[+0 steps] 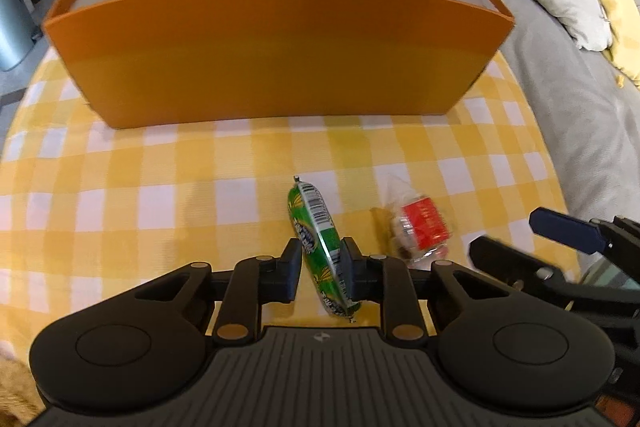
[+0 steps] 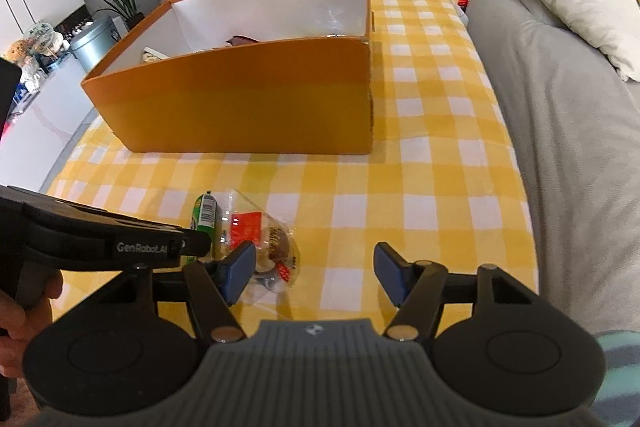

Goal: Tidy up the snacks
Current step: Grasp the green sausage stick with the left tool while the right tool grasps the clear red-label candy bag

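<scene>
My left gripper (image 1: 320, 267) is shut on a green snack tube (image 1: 316, 243) with a barcode, just over the yellow checked tablecloth (image 1: 160, 179). The tube also shows in the right wrist view (image 2: 206, 213). A clear packet with a red label (image 1: 420, 227) lies just right of it, also in the right wrist view (image 2: 260, 243). My right gripper (image 2: 314, 277) is open and empty, with its left finger beside the packet. The orange box (image 1: 280, 59) stands beyond, with several snacks inside; it also shows in the right wrist view (image 2: 256, 95).
A grey sofa (image 2: 560, 147) with a beige cushion (image 2: 572, 3) runs along the table's right side. The right gripper shows at the right edge of the left wrist view (image 1: 560, 239). Plants, a metal bin and a water bottle stand far left.
</scene>
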Motion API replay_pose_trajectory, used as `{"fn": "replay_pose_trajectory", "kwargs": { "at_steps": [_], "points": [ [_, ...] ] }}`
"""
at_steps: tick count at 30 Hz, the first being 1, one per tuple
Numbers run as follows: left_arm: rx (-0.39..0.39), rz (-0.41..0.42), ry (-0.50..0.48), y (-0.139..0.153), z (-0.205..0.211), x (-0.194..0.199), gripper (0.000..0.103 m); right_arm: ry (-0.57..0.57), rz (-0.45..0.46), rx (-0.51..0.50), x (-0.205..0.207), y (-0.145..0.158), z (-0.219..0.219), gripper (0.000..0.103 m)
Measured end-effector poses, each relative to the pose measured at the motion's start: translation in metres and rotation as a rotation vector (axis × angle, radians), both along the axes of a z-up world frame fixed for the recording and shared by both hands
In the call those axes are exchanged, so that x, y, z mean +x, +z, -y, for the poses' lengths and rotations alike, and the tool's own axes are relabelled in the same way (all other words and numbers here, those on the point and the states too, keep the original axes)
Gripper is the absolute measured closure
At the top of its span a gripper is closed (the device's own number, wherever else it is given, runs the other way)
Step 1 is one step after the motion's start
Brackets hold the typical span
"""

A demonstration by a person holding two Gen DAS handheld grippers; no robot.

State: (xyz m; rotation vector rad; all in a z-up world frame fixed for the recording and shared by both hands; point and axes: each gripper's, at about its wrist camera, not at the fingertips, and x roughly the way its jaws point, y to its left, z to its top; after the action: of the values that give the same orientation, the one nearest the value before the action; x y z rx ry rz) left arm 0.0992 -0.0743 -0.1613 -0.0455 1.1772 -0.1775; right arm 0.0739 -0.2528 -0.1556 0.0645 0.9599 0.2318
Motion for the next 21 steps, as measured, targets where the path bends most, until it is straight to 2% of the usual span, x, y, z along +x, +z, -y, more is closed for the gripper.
{"fn": "replay_pose_trajectory", "kwargs": {
  "at_steps": [6, 8, 10, 13, 19, 21],
  "points": [
    [0.005, -0.009, 0.036, 0.002, -0.017, -0.004, 0.076, -0.018, 0.043, 0.062, 0.002, 0.001, -0.003, 0.046],
    [0.012, -0.015, 0.053, 0.003, -0.022, -0.005, 0.076, -0.022, 0.042, 0.065, 0.004, -0.002, -0.006, 0.05],
    [-0.011, -0.017, 0.064, 0.004, -0.026, -0.008, 0.068, -0.028, 0.023, 0.078, 0.008, -0.007, -0.008, 0.057],
    [-0.059, 0.012, 0.072, 0.007, -0.027, -0.013, 0.054, -0.036, -0.009, 0.095, 0.012, -0.015, -0.01, 0.06],
    [-0.037, 0.006, 0.077, 0.002, -0.021, -0.007, 0.053, -0.037, -0.056, 0.176, 0.018, -0.027, -0.011, 0.061],
    [-0.026, -0.001, 0.075, -0.001, -0.019, -0.006, 0.056, -0.028, -0.07, 0.198, 0.019, -0.03, -0.013, 0.062]
  ]
}}
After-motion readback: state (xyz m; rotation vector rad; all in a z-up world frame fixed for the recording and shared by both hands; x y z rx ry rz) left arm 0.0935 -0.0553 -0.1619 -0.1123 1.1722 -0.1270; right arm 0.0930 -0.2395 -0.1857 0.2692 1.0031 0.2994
